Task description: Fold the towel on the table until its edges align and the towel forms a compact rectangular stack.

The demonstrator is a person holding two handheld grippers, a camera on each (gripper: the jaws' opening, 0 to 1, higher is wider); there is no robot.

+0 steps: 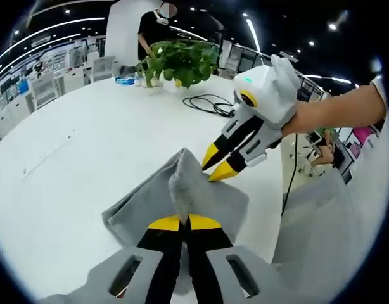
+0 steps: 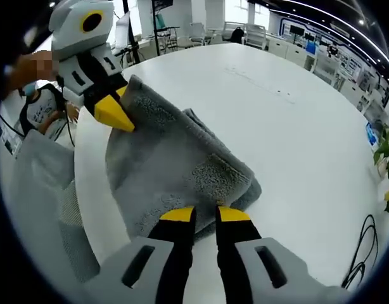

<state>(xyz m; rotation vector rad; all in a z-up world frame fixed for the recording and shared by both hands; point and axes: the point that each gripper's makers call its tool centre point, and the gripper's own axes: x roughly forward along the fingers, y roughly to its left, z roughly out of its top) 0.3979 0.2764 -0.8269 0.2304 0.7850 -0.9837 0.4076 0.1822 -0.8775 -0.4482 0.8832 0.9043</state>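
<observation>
Grey towel (image 1: 182,196), partly folded and bunched, lying on the white round table (image 1: 87,145) near its edge; in the right gripper view the same towel (image 2: 175,164) shows as a doubled slab with a thick rolled fold at the near end. Left gripper (image 1: 184,222): yellow-tipped black jaws closed together on a raised ridge of the cloth, which stands up in a peak just ahead of the tips; seen from the right gripper view, this left gripper (image 2: 115,114) pinches the towel's far corner and lifts it slightly off the tabletop (image 2: 296,126). Right gripper (image 2: 205,215): jaws a narrow gap apart, tips at the towel's near fold; whether cloth is caught between them cannot be told there. In the left gripper view the right gripper (image 1: 221,163) comes in from the right on a person's bare forearm (image 1: 337,111), its two yellow tips slightly parted, resting at the towel's far edge. Left gripper view also lists: potted green plant (image 1: 178,60), black cable (image 1: 210,104), a standing person in dark clothes (image 1: 153,28). Right gripper view adds: office desks and chairs (image 2: 245,31) beyond the table, and a grey chair back (image 2: 42,190) beside the table edge.
</observation>
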